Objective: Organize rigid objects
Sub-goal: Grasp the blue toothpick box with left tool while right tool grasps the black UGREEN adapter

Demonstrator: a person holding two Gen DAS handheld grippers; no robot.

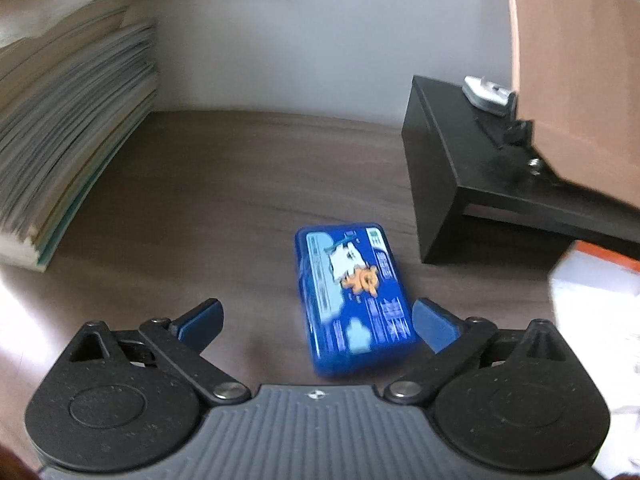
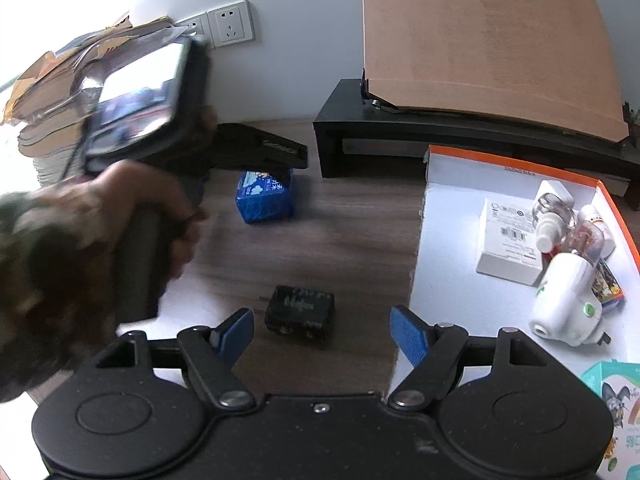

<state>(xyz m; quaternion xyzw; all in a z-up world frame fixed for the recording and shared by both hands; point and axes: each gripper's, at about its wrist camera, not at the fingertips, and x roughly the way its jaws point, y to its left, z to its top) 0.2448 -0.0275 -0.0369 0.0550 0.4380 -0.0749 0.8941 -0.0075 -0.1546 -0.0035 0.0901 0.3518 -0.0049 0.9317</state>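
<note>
A blue printed tin (image 1: pixel 354 298) lies on the brown desk between the open fingers of my left gripper (image 1: pixel 318 318), nearer the right finger, not clamped. The tin also shows in the right wrist view (image 2: pixel 265 197), under the left gripper's body (image 2: pixel 256 148), which a hand holds. My right gripper (image 2: pixel 322 330) is open and empty, just short of a small black box (image 2: pixel 300 314) on the desk. An orange-rimmed white tray (image 2: pixel 460 280) at the right holds a white carton (image 2: pixel 510 240), small bottles (image 2: pixel 560 220) and a white plug-shaped device (image 2: pixel 566 300).
A tall pile of books and papers (image 1: pixel 68 120) stands at the left. A black monitor riser (image 2: pixel 440 136) with a brown board (image 2: pixel 480 40) on it stands at the back right. Wall sockets (image 2: pixel 230 24) sit behind. A colourful box (image 2: pixel 616 412) lies at the tray's near corner.
</note>
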